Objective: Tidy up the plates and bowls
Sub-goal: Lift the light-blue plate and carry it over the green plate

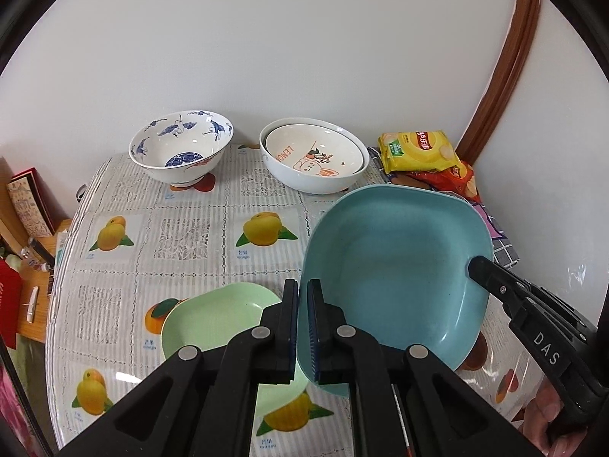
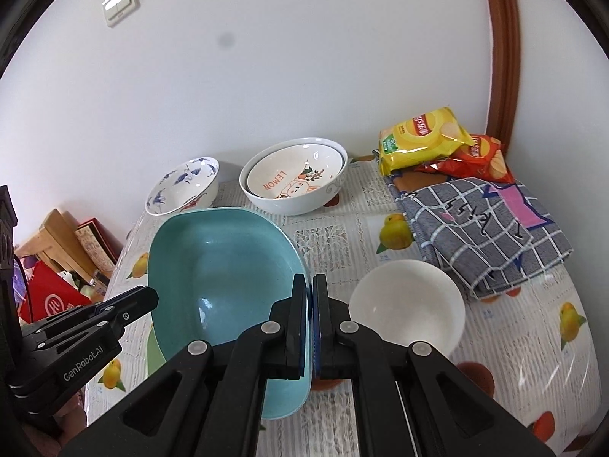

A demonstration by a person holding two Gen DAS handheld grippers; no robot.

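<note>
Teal, square, rounded-corner plate (image 1: 396, 278): I have its opposite rims pinched in the closed left gripper (image 1: 303, 327) and right gripper (image 2: 309, 327), for balance. It hangs clear of the table (image 1: 190, 228), over the pale green plate (image 1: 213, 316). Only the right view shows the plain white bowl (image 2: 407, 304), just right of that claw.

Bare cloth (image 1: 190, 266) mid-table open; bowls (image 1: 182, 152) block back, snack bags (image 2: 418, 137) far right.
</note>
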